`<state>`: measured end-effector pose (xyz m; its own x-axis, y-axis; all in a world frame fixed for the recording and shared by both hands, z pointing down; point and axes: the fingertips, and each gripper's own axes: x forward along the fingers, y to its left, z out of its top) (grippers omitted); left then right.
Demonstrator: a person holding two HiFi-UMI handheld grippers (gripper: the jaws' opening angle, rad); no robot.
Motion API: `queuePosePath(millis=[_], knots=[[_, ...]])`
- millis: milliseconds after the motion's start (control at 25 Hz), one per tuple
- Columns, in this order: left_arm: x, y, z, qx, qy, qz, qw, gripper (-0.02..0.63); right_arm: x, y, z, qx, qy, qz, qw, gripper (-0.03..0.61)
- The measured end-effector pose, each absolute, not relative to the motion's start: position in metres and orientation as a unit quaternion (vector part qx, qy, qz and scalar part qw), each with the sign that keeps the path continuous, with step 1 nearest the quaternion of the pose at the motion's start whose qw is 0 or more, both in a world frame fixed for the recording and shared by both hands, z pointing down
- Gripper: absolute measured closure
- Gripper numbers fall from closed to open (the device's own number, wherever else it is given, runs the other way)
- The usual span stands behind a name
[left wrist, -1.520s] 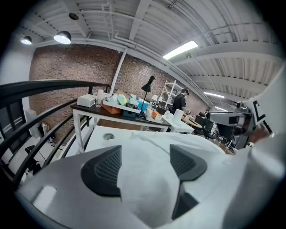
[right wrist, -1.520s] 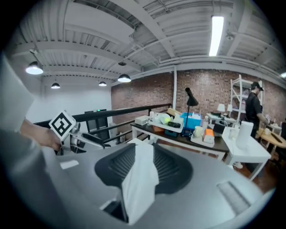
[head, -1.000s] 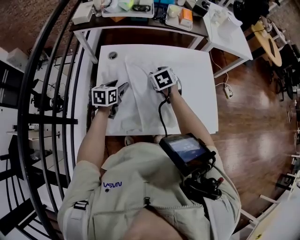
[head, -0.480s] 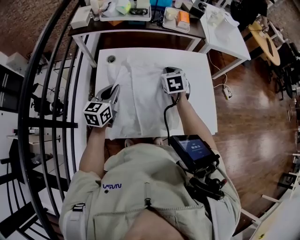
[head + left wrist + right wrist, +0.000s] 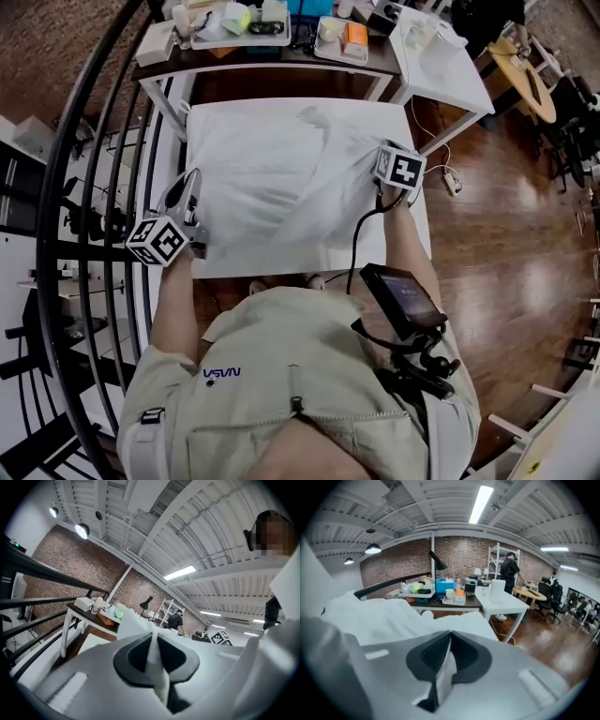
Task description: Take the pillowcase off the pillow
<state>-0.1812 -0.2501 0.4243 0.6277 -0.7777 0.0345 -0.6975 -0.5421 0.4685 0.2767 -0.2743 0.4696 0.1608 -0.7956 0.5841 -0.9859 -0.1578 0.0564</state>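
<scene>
The white pillowcase (image 5: 281, 178) is being held spread above the table (image 5: 309, 267), clamped at 9 o'clock by the left gripper (image 5: 190, 178) and at 3 o'clock by the right gripper (image 5: 373, 159).

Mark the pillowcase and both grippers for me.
pillowcase (image 5: 281, 178), head view, middle of the spread white fabric.
left gripper (image 5: 152, 641), left gripper view, between its fingertips, clamping the pillowcase.
right gripper (image 5: 448, 640), right gripper view, between its fingertips, clamping the pillowcase.

Shirt logo (image 5: 222, 373) — perhaps "VSVN".
</scene>
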Motion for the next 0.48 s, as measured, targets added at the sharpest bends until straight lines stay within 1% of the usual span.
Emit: queuePosePath(millis=[120,240,320,360,400,440,480], knots=[[-0.17,-0.27,0.467,0.862,-0.433,-0.042,0.261,0.6,0.265,-0.279,0.491,0.715,-0.619,0.209,0.247,0.574],[-0.159,-0.289,0.494,0.857,-0.449,0.016,0.254,0.592,0.241,-0.29,0.502,0.692,-0.649,0.178,0.261,0.572],[-0.152,-0.297,0.499,0.861,-0.448,0.046,0.235,0.529,0.229,-0.295,0.499,0.683,-0.669,0.166,0.243,0.565],[-0.148,-0.299,0.499,0.865,-0.444,0.059,0.225,0.468,0.224,-0.295,0.493,0.677,-0.681,0.165,0.224,0.536],[-0.145,-0.299,0.499,0.869,-0.44,0.072,0.213,0.385,0.219,-0.294,0.487,0.672,-0.693,0.165,0.202,0.492],[-0.144,-0.297,0.498,0.872,-0.439,0.085,0.201,0.34,0.216,-0.291,0.481,0.668,-0.702,0.167,0.182,0.453],[-0.143,-0.294,0.496,0.874,-0.439,0.096,0.187,0.325,0.214,-0.286,0.477,0.669,-0.704,0.171,0.165,0.443]])
